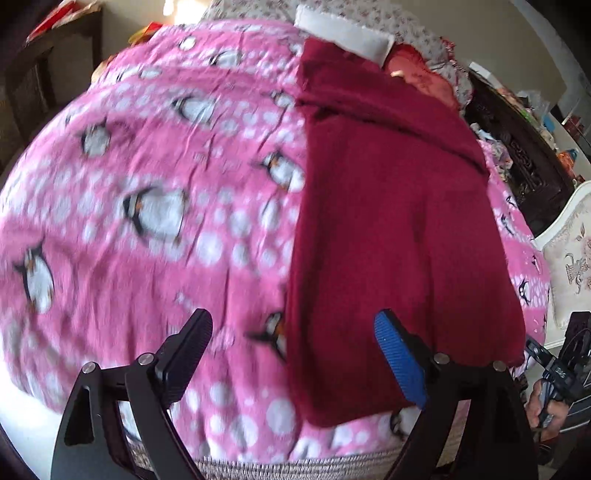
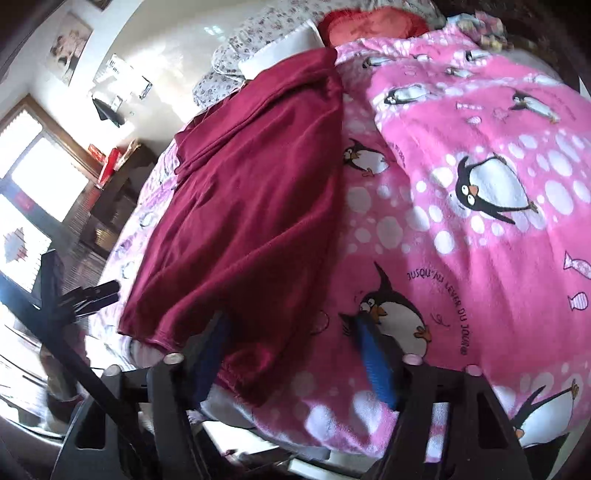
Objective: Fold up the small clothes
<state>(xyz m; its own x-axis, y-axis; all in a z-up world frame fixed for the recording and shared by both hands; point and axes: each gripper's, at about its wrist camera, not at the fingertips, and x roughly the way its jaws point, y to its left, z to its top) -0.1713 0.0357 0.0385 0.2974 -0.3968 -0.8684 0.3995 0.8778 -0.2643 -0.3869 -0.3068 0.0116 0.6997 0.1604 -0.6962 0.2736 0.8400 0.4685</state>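
A dark red garment lies flat and lengthwise on a pink penguin blanket that covers a bed. My left gripper hangs open above the garment's near left edge; its blue pad is over the cloth and its black finger over the blanket. In the right wrist view the garment runs up the left middle. My right gripper straddles the garment's near right hem corner. Its left finger is partly hidden behind the cloth, while its right finger stands clear over the blanket. The pads do not press the cloth.
A white pillow, floral bedding and a red cushion lie at the bed's far end. Dark furniture and a pale ornate panel stand to one side. A hand grips the right tool's handle. A bright window is opposite.
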